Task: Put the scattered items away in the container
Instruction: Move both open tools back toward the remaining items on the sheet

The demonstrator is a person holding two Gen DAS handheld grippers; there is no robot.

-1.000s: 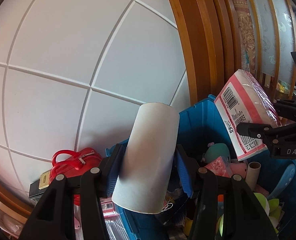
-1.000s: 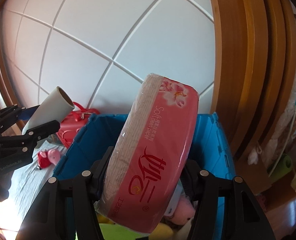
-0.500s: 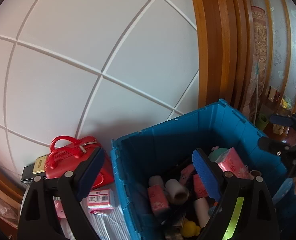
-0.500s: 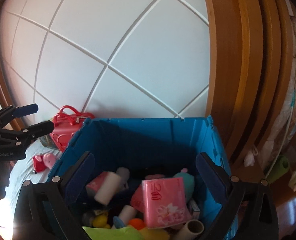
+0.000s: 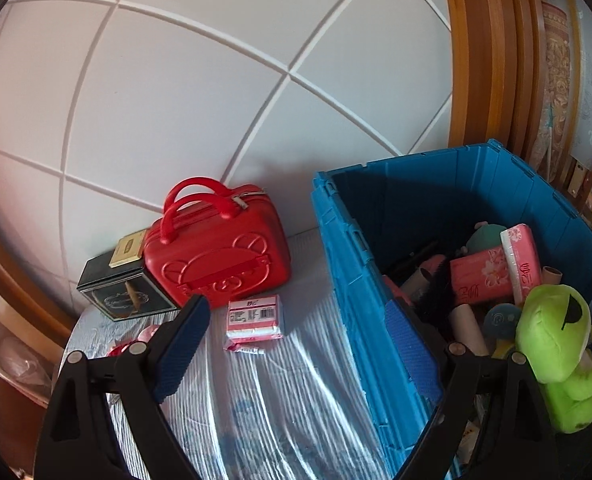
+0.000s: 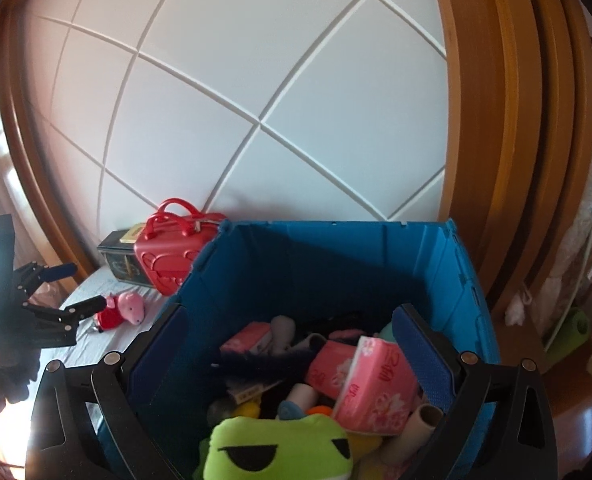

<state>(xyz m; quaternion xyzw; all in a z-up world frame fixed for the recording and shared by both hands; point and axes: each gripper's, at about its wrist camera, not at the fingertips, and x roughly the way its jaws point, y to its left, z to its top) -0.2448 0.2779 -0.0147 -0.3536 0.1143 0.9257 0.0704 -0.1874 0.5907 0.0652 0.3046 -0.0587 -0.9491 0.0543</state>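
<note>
The blue crate [image 5: 347, 248] [image 6: 467, 276] stands on the table and holds pink tissue packs [image 6: 369, 386] [image 5: 521, 260], cardboard tubes, a green frog plush [image 5: 555, 344] [image 6: 280, 452] and other toys. My left gripper [image 5: 296, 348] is open and empty above the table, left of the crate; it also shows in the right wrist view [image 6: 62, 292]. My right gripper [image 6: 292, 356] is open and empty above the crate. On the table lie a small pink tissue pack [image 5: 254, 317] and a pink pig plush [image 6: 120, 310].
A red toy case [image 5: 216, 252] [image 6: 164, 252] and a dark tin box [image 5: 122, 290] stand against the white panelled wall. The tablecloth [image 5: 280, 392] is striped and shiny. A wooden door frame [image 6: 495, 120] rises right of the crate.
The left gripper let go of the paper roll and the right gripper let go of the pink tissue pack; both landed in the crate. Both grippers opened. The left one swung left over the table.
</note>
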